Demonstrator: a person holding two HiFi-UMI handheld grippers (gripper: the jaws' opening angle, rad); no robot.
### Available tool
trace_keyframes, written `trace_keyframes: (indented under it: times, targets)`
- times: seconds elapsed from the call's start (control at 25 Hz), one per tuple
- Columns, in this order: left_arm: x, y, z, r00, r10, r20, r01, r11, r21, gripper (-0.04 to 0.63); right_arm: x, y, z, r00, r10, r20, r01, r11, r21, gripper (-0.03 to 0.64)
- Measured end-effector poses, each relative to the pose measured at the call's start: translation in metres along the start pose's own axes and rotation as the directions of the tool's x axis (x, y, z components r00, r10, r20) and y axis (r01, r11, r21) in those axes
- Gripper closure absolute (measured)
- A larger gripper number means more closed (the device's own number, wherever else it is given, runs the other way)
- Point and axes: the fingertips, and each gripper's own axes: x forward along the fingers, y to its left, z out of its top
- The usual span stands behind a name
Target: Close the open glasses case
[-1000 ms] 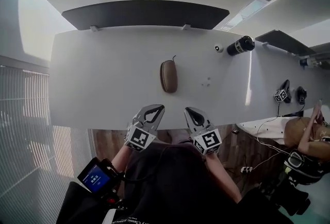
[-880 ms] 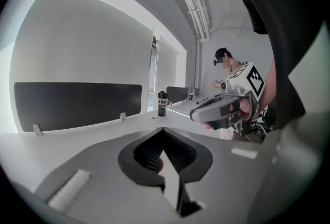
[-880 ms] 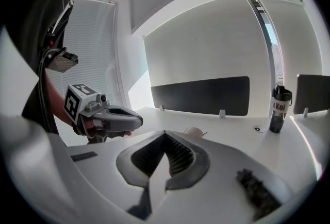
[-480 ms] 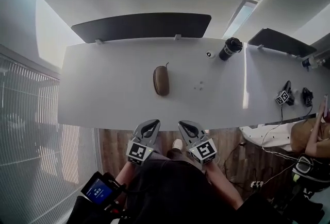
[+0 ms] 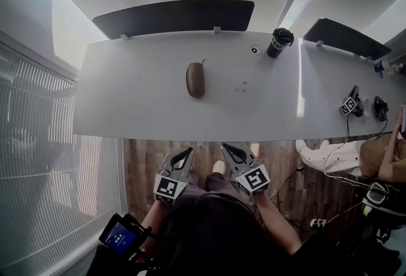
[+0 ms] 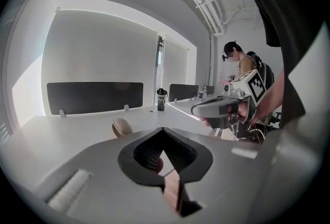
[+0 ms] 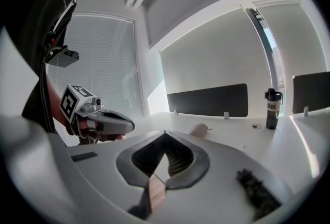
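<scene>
A brown oval glasses case (image 5: 195,80) lies with its lid down on the long white table (image 5: 127,103), left of the middle; it also shows as the case (image 6: 122,126) and the case (image 7: 198,129) in the two gripper views. My left gripper (image 5: 186,152) and right gripper (image 5: 228,148) hang side by side over the wooden floor, a little short of the table's near edge and well away from the case. Both are shut with nothing in them, jaw tips touching: the left gripper (image 6: 163,129), the right gripper (image 7: 165,133).
A black tumbler (image 5: 277,42) and a small round disc (image 5: 255,50) stand at the table's far right. A dark divider panel (image 5: 174,16) runs along the far edge. A marker cube (image 5: 346,105) lies on the right end. A person (image 5: 380,160) sits at the right. Window blinds (image 5: 38,160) fill the left.
The view has pulled back from the table. Both grippers, whose tips overlapped the near edge before, now sit clear of it over the floor. The case has not moved.
</scene>
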Motion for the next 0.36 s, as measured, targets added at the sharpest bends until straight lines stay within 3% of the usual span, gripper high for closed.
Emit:
trace_keyframes:
  times: [0.24,0.36]
  targets:
    - [-0.012,-0.001,0.009,0.997,-0.052,0.054,0.053,0.998,-0.019,0.589,0.0,0.026,0.004,0.999,-0.034,0.013,0.034,0.999,-0.011,0.618]
    - [-0.026,-0.002,0.011,0.995,-0.081,0.056,0.08,0.997,0.023,0.589,0.004,0.045,0.004,0.998,-0.059,0.017,0.059,0.998,0.013,0.618]
